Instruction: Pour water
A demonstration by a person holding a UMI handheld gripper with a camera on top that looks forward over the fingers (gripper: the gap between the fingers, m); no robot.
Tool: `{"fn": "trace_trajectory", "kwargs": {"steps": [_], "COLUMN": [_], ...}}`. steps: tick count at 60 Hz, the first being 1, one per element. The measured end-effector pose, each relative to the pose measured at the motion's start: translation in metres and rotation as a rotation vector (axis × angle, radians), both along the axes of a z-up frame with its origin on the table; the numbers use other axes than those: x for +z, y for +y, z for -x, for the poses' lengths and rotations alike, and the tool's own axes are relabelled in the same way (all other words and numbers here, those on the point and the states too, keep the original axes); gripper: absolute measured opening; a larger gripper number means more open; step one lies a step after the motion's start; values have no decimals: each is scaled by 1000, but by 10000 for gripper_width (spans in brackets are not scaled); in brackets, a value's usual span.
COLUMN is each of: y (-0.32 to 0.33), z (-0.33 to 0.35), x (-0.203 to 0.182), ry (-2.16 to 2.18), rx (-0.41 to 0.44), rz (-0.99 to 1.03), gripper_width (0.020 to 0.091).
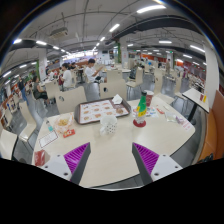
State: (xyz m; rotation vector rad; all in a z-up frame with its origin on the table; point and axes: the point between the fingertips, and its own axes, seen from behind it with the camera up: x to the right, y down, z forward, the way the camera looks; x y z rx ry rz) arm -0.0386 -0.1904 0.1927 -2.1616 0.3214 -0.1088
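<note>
Well, the gripper (112, 158) hangs above the near edge of a pale round table (118, 160), its two fingers spread wide with purple pads (75, 155) facing inward and only bare tabletop between them; it has hold of nothing. Beyond the fingers, toward the right, stands a tall bottle (142, 106) with green and red on it, upright, its lower part hard to make out. Near the middle sits a small white crumpled-looking object (108, 124), and behind it a dark tray (101, 109) with pale items I cannot identify. To the left lies a clutter of packets (58, 124), too small to tell apart. Farther back, people (90, 70) sit at other tables under ceiling lights.
</note>
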Motion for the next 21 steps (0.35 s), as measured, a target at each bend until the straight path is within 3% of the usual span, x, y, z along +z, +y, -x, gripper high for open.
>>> {"fn": "trace_trajectory", "kwargs": {"steps": [21], "y": [1], "z": [-79], "x": [9], "ry": [46], "rx": [72], "rz": [-69], "gripper_width": [849]}}
